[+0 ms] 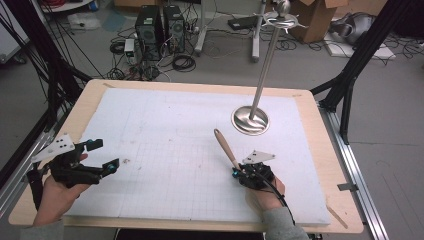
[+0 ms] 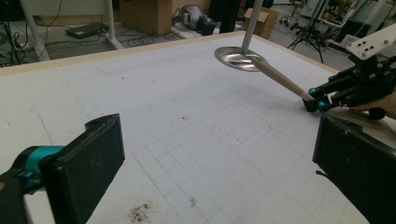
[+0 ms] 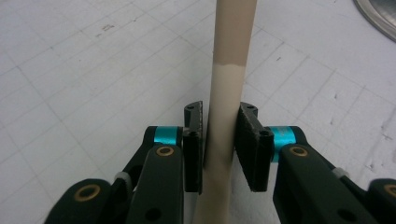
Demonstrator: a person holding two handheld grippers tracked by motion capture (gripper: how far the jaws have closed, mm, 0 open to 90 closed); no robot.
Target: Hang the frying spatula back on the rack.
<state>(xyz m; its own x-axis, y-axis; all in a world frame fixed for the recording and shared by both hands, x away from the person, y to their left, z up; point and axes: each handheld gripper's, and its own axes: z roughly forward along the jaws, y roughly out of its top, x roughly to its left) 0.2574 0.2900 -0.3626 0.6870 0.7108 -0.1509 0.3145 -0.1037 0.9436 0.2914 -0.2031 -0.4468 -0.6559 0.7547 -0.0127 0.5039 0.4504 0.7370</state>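
The wooden handle point(image 3: 224, 116) stands between the right gripper point(image 3: 219, 140) fingers, which hold it (left gripper point(image 2: 210, 163) fingers wide, empty); squeeze squarely before lifting off the table point(image 1: 150, 125).

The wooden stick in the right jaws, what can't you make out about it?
- Wooden stick, right gripper view: both ends cut off by the frame's edges.
- High view: its near end is hidden behind the right gripper.
- Left gripper view: its far tip merges with the steel stand base; contact unclear.
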